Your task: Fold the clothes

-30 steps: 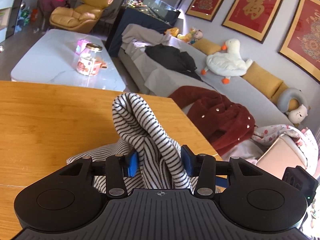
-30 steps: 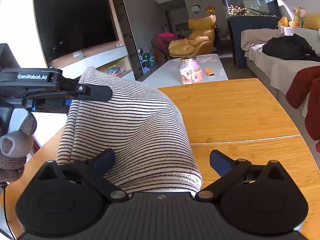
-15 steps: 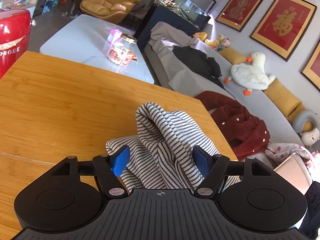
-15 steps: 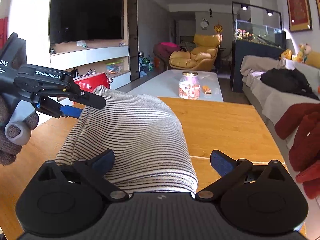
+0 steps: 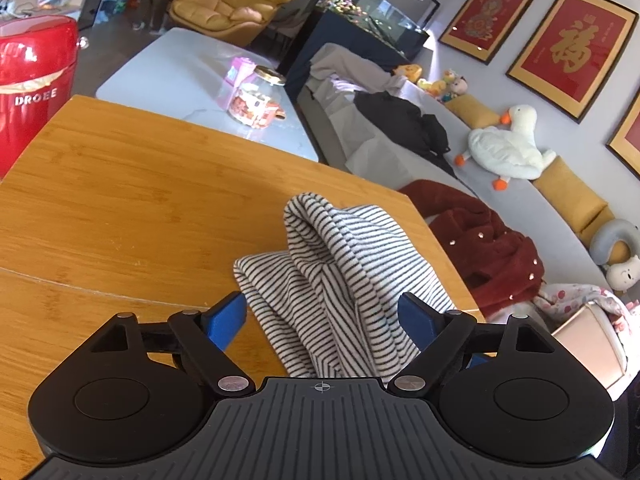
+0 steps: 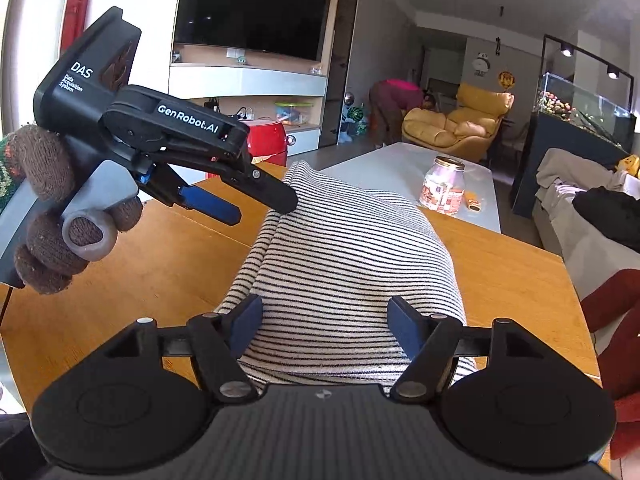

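Observation:
A black-and-white striped garment (image 5: 340, 272) lies bunched on the wooden table (image 5: 120, 200), near its right edge. My left gripper (image 5: 324, 316) is open, its blue pads on either side of the cloth without pinching it. In the right wrist view the same garment (image 6: 344, 256) forms a rounded mound. My right gripper (image 6: 324, 320) is open and straddles the near end of the mound. The left gripper (image 6: 260, 204) shows there too, held by a gloved hand, open, its tips at the mound's far top edge.
A red appliance (image 5: 32, 76) stands beyond the table's left corner. A white coffee table with a jar (image 5: 252, 98) lies behind. A grey sofa with a dark red coat (image 5: 480, 240) and a plush goose (image 5: 508, 148) runs along the right.
My left gripper has opened and let go of the striped garment, which has sunk onto the table. It pulled back and up. My right gripper's jaws have narrowed somewhat around the mound.

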